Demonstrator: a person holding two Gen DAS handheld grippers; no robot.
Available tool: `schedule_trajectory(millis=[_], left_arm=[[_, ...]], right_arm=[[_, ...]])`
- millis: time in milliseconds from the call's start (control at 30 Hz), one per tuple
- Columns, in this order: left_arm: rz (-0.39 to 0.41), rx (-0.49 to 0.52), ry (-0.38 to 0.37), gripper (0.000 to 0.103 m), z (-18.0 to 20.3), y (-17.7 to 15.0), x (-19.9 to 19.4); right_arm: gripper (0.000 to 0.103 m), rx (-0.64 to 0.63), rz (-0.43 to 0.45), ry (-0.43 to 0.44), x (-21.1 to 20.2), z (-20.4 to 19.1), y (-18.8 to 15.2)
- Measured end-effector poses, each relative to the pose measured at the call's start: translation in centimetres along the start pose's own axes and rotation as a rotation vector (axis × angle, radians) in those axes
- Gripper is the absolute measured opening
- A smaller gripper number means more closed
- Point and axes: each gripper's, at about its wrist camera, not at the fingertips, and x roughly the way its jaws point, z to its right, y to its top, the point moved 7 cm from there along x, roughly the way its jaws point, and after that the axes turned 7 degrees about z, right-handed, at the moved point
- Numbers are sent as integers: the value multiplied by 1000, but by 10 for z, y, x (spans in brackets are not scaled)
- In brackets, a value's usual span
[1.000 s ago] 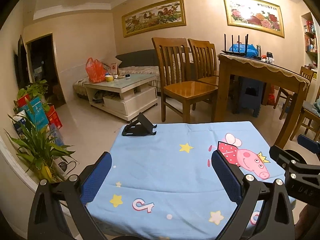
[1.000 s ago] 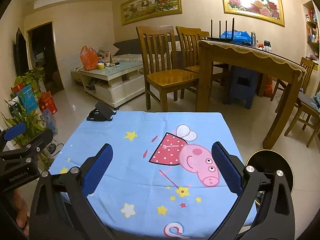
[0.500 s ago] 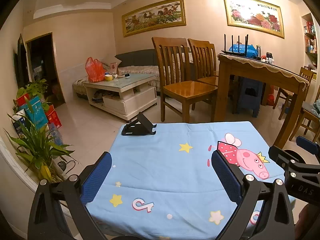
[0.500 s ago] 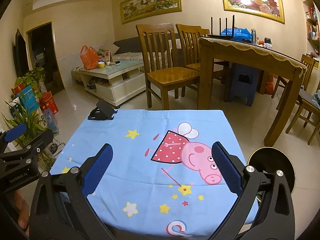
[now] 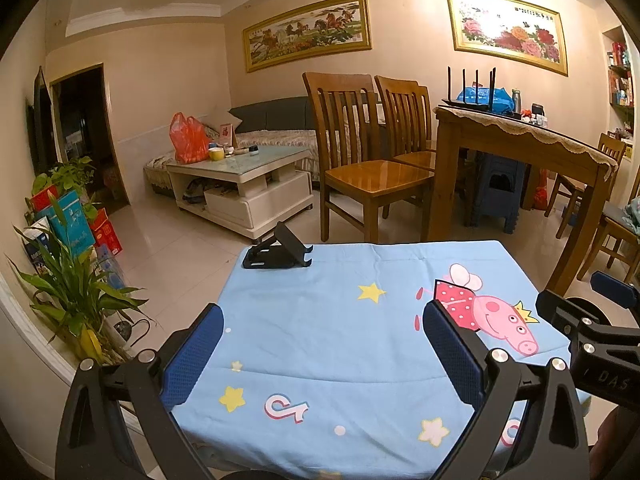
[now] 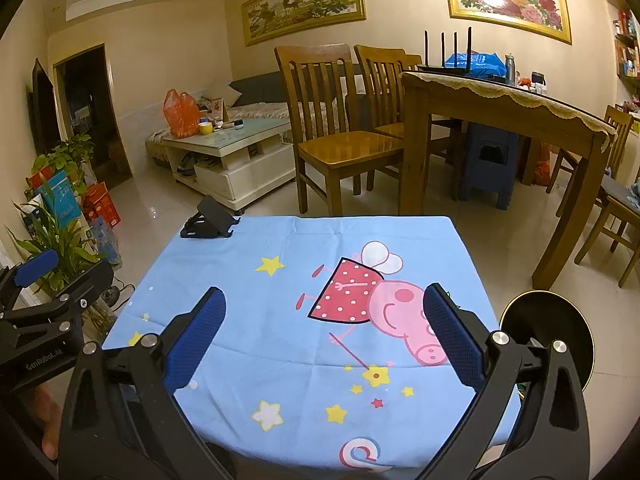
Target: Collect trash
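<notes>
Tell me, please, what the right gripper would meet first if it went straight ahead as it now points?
Probably the tablecloth: the open right gripper points forward and slightly down over it, with nothing between. If it clears the cloth, the wooden chair lies beyond; depth is unclear.

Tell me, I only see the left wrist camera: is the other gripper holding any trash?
Observer: No. The right gripper has its jaws wide open with nothing between them.
Operator: What's off to the right?
Observer: A round black thing with a gold rim sits low beside the blue tablecloth; I can't tell if it's a bin.
Operator: What's below the pig print?
Observer: A printed wand tipped with a yellow star.
</notes>
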Motion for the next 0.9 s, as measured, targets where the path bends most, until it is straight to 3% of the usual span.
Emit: schedule_trajectory(millis=[633,900], left_arm=[[-10,-2,-6,96,-5,-6,3],[-45,-7,-57,96,-4,-15,9]], right_arm=[[97,2,-5,1,1,0,-1],[97,10,-7,-2,1,-3,-4]])
